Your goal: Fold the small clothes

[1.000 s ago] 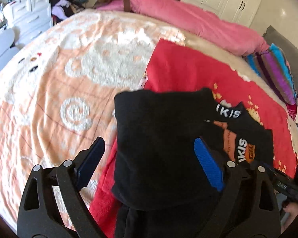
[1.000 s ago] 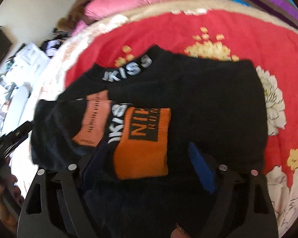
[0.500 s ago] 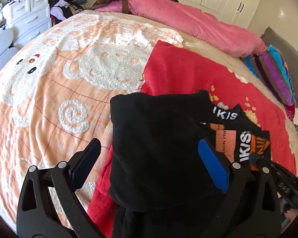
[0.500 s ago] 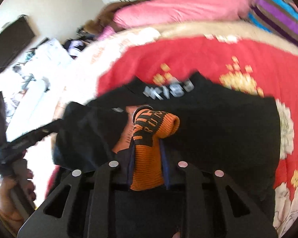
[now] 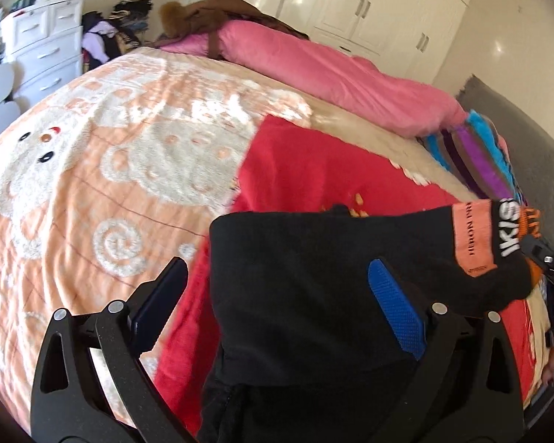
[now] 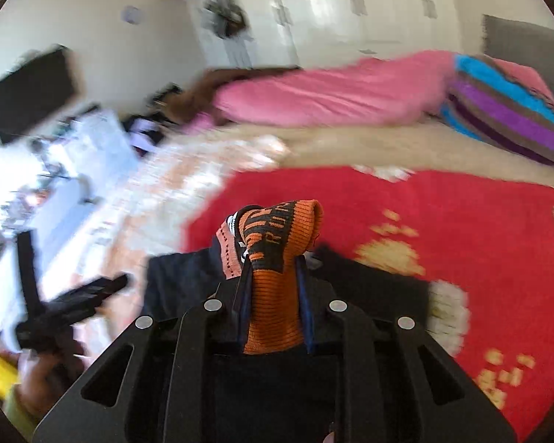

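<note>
A black garment [image 5: 306, 295] with an orange waistband and white letters lies on a red flowered blanket [image 5: 314, 170]. My left gripper [image 5: 277, 295] is open, its blue pads on either side of the black cloth, holding nothing. My right gripper [image 6: 273, 277] is shut on the orange waistband [image 6: 277, 258] and holds it lifted above the blanket, the black cloth hanging below it. In the left wrist view the raised waistband [image 5: 476, 236] and the right gripper [image 5: 539, 254] show at the right edge. The left gripper [image 6: 74, 306] shows at the lower left of the right wrist view.
The bed carries a peach and white blanket [image 5: 92, 170], a pink duvet [image 5: 332, 77] along the far side and a striped pillow [image 5: 476, 155] at right. White drawers [image 5: 44, 51] stand at left, white wardrobes [image 5: 369, 3] behind.
My right gripper closed on the orange waistband and lifted it up and back off the garment. My left gripper stayed open over the black cloth.
</note>
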`<state>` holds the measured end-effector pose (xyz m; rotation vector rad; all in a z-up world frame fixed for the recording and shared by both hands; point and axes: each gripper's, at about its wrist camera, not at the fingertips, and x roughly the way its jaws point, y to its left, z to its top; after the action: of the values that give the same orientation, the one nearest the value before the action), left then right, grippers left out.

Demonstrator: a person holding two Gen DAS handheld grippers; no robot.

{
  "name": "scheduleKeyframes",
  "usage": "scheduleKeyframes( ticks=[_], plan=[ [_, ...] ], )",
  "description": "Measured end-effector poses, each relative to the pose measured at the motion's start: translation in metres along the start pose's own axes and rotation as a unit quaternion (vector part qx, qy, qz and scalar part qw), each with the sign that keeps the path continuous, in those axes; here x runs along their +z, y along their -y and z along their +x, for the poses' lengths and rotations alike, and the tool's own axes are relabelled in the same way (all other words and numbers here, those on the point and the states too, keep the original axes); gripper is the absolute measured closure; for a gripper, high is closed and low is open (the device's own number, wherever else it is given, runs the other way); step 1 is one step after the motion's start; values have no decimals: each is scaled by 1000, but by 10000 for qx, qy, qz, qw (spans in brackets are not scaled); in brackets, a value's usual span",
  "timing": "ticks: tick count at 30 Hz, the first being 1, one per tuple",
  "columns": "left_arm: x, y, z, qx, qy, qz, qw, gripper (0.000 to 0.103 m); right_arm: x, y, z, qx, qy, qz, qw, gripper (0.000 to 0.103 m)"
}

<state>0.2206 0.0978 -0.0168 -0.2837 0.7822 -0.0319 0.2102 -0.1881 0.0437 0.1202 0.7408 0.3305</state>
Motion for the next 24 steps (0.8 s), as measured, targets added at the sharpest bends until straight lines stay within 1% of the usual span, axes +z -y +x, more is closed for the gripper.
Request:
scheduleKeyframes(
  ticks=[4, 5, 11, 13, 15, 16, 18, 19, 21, 22, 24],
  plan=[
    [-8, 17, 12, -227, -248, 231, 9992, 11, -18, 38, 23, -434, -431, 347, 9975, 83],
    [-11, 23, 16, -291, -316, 313, 9986, 11, -23, 42, 26, -507, -477, 360, 9969, 83],
    [-28, 49, 38, -360, -676, 745, 9943, 11, -53, 60, 58, -994, -927, 330, 9902, 82],
    [-32, 55, 41, -344, -734, 888, 9927, 11, -59, 66, 64, -1113, -1046, 356, 9876, 78],
    [-37, 59, 50, -193, -902, 1043, 9903, 11, -66, 73, 69, -1280, -1141, 384, 9844, 72],
    [-41, 59, 58, -89, -1062, 1082, 9884, 11, -68, 76, 70, -1386, -1164, 366, 9828, 71],
    [-47, 57, 71, 45, -1329, 1099, 9850, 11, -69, 81, 66, -1551, -1119, 362, 9809, 59],
    [-49, 57, 76, 97, -1427, 1132, 9832, 11, -69, 83, 62, -1632, -1050, 359, 9803, 58],
    [-52, 60, 79, 232, -1445, 1273, 9810, 11, -68, 84, 52, -1718, -902, 327, 9804, 58],
    [-52, 61, 79, 260, -1442, 1309, 9805, 11, -66, 82, 46, -1697, -806, 288, 9818, 58],
    [-48, 63, 71, 228, -1319, 1275, 9828, 11, -63, 73, 35, -1539, -573, 180, 9863, 58]
  ],
)
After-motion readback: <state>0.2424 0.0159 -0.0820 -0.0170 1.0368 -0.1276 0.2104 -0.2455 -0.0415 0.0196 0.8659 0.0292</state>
